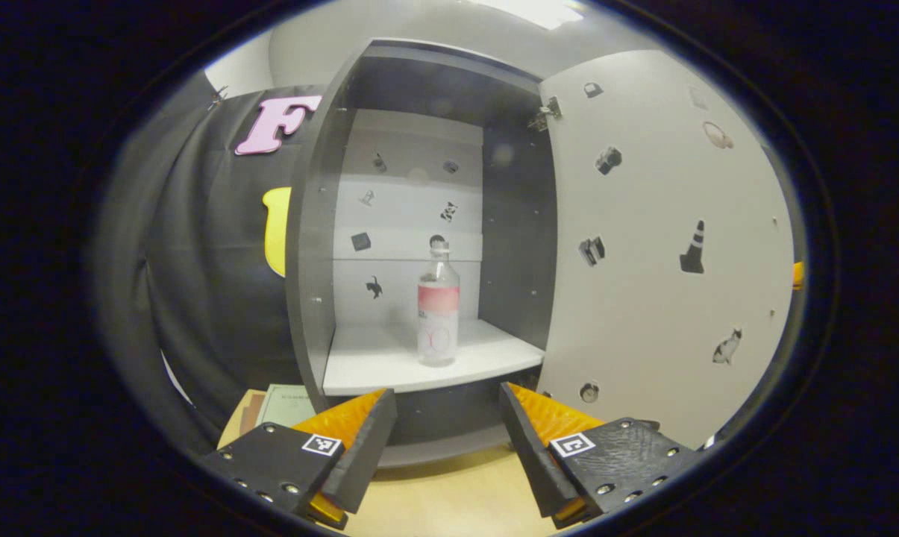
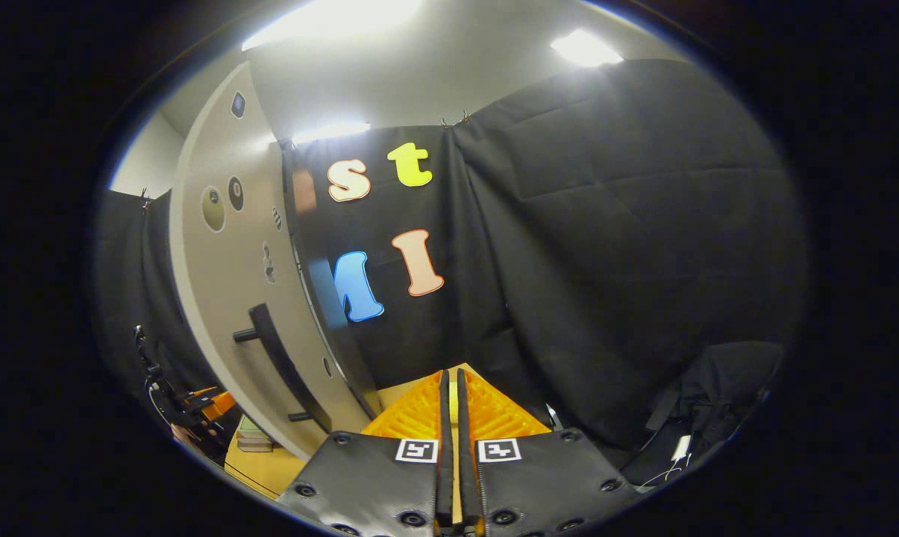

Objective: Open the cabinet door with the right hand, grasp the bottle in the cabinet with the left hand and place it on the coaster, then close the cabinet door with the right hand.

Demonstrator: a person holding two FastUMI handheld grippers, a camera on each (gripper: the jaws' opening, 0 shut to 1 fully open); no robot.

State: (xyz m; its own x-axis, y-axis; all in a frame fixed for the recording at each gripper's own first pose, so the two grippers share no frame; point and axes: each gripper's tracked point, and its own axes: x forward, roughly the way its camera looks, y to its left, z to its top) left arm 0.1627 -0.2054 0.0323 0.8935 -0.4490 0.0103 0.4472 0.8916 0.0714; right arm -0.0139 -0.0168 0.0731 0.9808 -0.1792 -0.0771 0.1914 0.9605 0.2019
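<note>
Door (image 1: 665,224) open; my left gripper (image 1: 448,440) spread, facing bottle (image 1: 438,309): advance level, straddle body mid-height. Right gripper (image 2: 449,418) closed, empty.

Black cloth (image 2: 628,246) drapes the booth's walls, pinned in folds beneath a pale ceiling (image 2: 449,67) where bright light panels (image 2: 583,46) glare. A light wooden counter (image 1: 449,496) runs along the bottom of the left gripper view, with a few flat books (image 1: 285,406) lying on it at the left, close to the cloth.
</note>
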